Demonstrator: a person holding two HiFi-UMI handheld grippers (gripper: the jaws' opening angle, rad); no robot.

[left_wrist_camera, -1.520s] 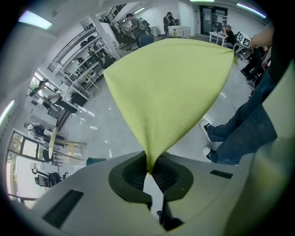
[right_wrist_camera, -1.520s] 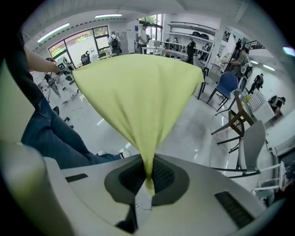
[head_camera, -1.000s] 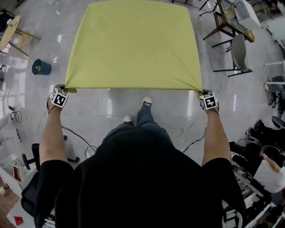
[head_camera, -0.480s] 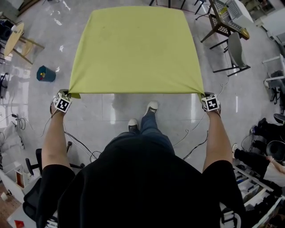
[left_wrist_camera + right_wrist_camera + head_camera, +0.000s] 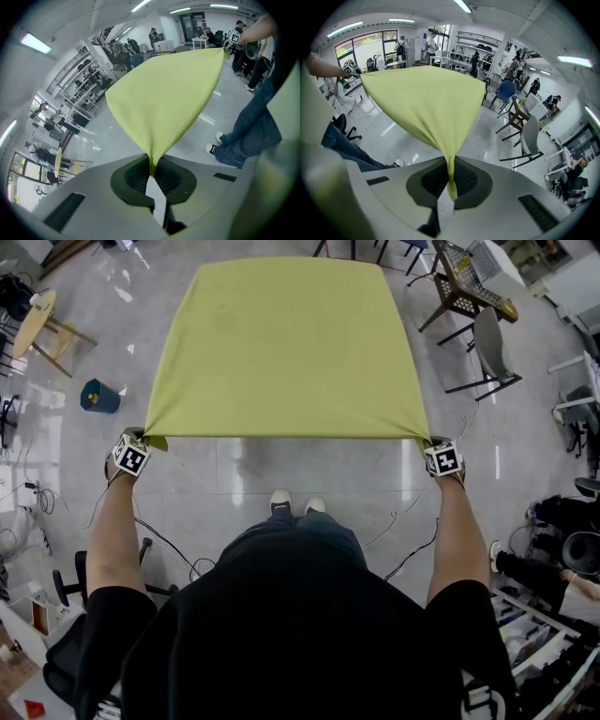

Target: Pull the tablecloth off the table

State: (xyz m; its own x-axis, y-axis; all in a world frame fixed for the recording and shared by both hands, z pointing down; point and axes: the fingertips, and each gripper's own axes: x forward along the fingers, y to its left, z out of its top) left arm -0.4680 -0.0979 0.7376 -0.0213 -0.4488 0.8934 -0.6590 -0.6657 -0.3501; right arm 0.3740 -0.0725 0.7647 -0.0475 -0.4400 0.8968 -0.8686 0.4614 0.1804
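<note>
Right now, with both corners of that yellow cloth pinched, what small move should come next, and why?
Probably one short step back, drawing both corners evenly. The left gripper and right gripper are each shut on a near corner of the tablecloth, which stretches taut between them; an uneven pull would likely skew it.

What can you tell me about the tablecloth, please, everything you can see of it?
The tablecloth is a plain yellow-green, woven-looking sheet, roughly square, stretched taut and nearly flat above the shiny floor. Its two near corners are pinched, bunched to points, in the shut left gripper and right gripper.
</note>
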